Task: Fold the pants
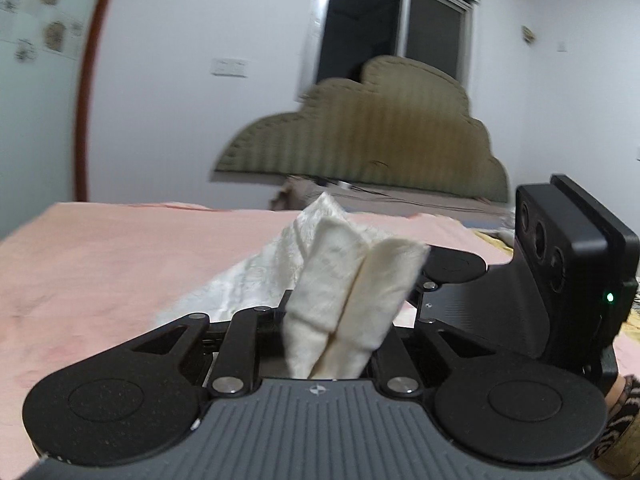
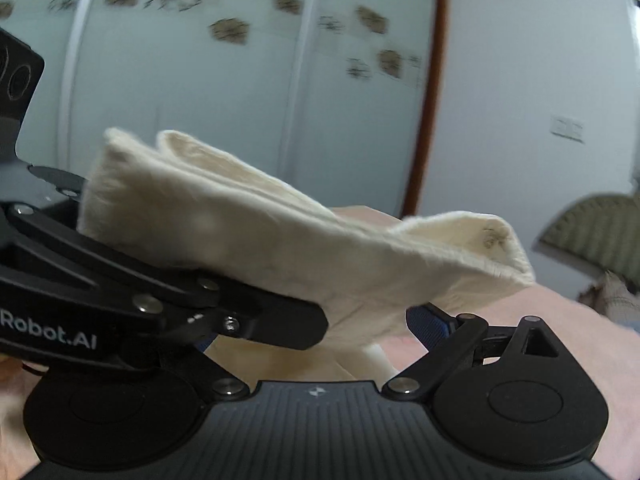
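Cream fleece pants (image 1: 344,288) bunch inside your clenched left gripper (image 1: 340,316) — your right gripper (image 2: 372,320) grasps them too.

I am operating in a home bedroom. Evidence: a bed covered with a pink sheet (image 1: 120,264); a padded, scalloped olive headboard (image 1: 372,136) against a white wall; a dark sliding window (image 1: 396,24) above it; a wall switch plate (image 1: 230,67); pale wardrobe panels (image 2: 192,80) with brown floral motifs.
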`<act>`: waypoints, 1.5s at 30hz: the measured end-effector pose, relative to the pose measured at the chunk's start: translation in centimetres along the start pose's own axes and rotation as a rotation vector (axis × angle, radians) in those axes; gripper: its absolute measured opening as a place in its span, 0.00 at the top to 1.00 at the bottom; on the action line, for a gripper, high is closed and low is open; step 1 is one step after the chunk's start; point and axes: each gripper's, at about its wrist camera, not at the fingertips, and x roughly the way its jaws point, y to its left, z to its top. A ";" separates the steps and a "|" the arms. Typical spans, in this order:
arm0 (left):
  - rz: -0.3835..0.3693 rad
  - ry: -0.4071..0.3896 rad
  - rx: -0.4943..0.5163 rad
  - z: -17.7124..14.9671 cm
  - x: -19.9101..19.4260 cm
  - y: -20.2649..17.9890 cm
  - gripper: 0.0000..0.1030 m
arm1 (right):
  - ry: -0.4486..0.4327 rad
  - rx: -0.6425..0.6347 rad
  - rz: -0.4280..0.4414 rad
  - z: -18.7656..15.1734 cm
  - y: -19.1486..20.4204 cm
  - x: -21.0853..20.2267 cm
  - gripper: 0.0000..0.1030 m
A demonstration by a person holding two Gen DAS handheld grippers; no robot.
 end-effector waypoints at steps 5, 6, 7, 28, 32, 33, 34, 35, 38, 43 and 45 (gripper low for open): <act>-0.063 0.054 0.007 -0.6 4.0 -3.7 0.83 | 0.017 0.066 -0.062 -2.7 -2.8 -3.3 0.05; -0.073 0.059 0.016 -0.9 4.5 -4.6 0.83 | 0.020 0.071 -0.071 -3.1 -3.3 -3.8 0.05; -0.083 0.064 0.021 -1.1 5.0 -5.2 0.83 | 0.022 0.078 -0.078 -3.5 -3.9 -4.4 0.05; -0.156 0.185 0.021 -4.9 11.3 -11.4 0.76 | 0.127 0.177 -0.200 -10.1 -7.4 -9.3 0.05; -0.173 0.225 0.012 -5.7 12.5 -11.8 0.60 | 0.171 0.188 -0.243 -11.0 -7.9 -10.1 0.05; -0.183 0.257 -0.005 -5.9 13.1 -11.7 0.52 | 0.197 0.186 -0.258 -11.2 -8.0 -10.2 0.05; -0.194 0.297 -0.026 -6.2 13.6 -11.6 0.48 | 0.223 0.181 -0.270 -11.4 -8.0 -10.3 0.05; -0.201 0.320 -0.031 -6.5 13.9 -11.6 0.43 | 0.257 0.181 -0.276 -11.5 -8.1 -10.6 0.05; -0.183 0.299 0.051 -7.4 13.9 -12.3 0.34 | 0.340 0.205 -0.327 -11.8 -8.7 -12.0 0.05; -0.244 0.274 0.148 -7.9 11.7 -13.8 0.22 | 0.425 0.204 -0.462 -11.9 -9.3 -14.8 0.04; -0.301 0.260 0.217 -8.3 10.1 -14.4 0.16 | 0.433 0.227 -0.542 -12.2 -9.7 -15.9 0.04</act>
